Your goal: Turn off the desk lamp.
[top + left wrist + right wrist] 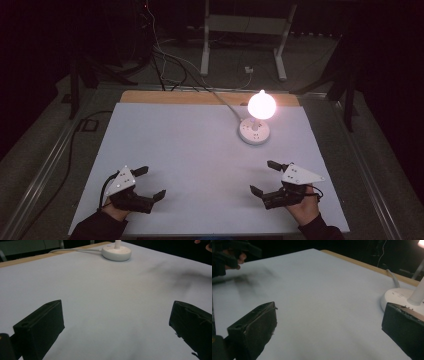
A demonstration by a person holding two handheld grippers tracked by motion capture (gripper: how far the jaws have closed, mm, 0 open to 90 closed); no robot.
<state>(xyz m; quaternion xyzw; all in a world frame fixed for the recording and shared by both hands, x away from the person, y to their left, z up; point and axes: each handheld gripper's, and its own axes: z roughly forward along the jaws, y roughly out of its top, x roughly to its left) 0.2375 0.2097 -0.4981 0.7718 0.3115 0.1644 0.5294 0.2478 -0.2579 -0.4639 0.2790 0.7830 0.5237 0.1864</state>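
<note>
lit lamp (256, 120) far side of table (190, 150) | left gripper (150, 184) fingers wide | right gripper (265, 177) fingers wide

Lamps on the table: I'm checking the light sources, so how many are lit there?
1. The lamp stands lit at the far right of the white table, its cable running off the far edge. None seems hidden.

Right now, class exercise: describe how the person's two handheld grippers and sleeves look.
Each gripper, left gripper and right gripper, is black with two blocky black jaws and carries a pale grey three-cornered plate dotted with small holes. A thin dark cable loops beside each. The sleeves are dark.
</note>
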